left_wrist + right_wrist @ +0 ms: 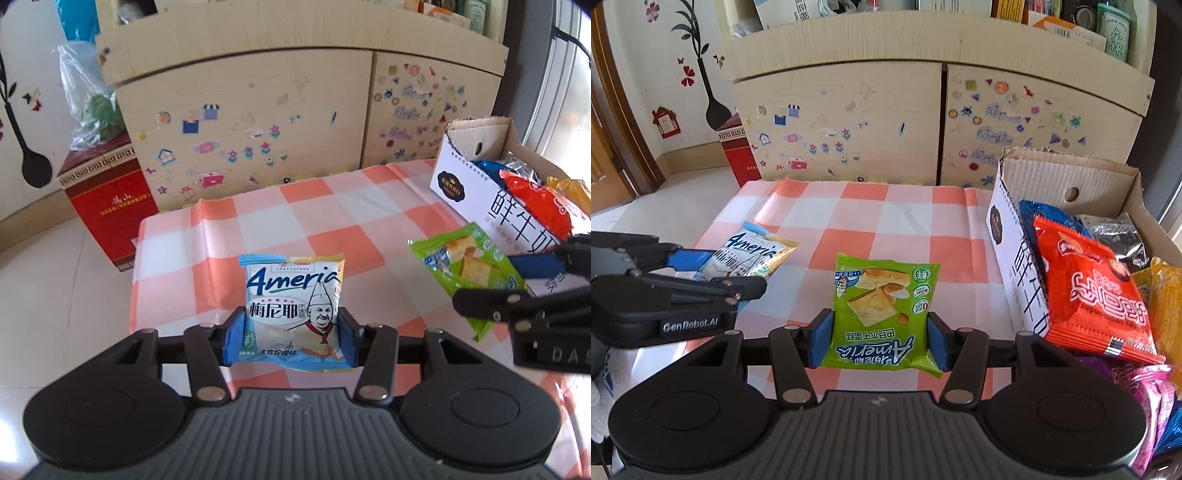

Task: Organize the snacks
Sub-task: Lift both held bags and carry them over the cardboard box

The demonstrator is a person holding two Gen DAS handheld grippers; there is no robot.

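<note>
My left gripper (291,339) is shut on a white and blue Ameria snack packet (293,310), held over the near left part of the checked table; it also shows in the right wrist view (753,256). My right gripper (881,341) is shut on a green Ameria snack packet (882,314), which shows in the left wrist view (469,266) too. A white cardboard box (1008,240) at the right holds several snack packets, an orange-red one (1093,291) on top.
The table has an orange and white checked cloth (871,229). Behind it stands a beige cabinet (849,110) covered in stickers. A red box (110,199) with a plastic bag on it stands on the floor at the left.
</note>
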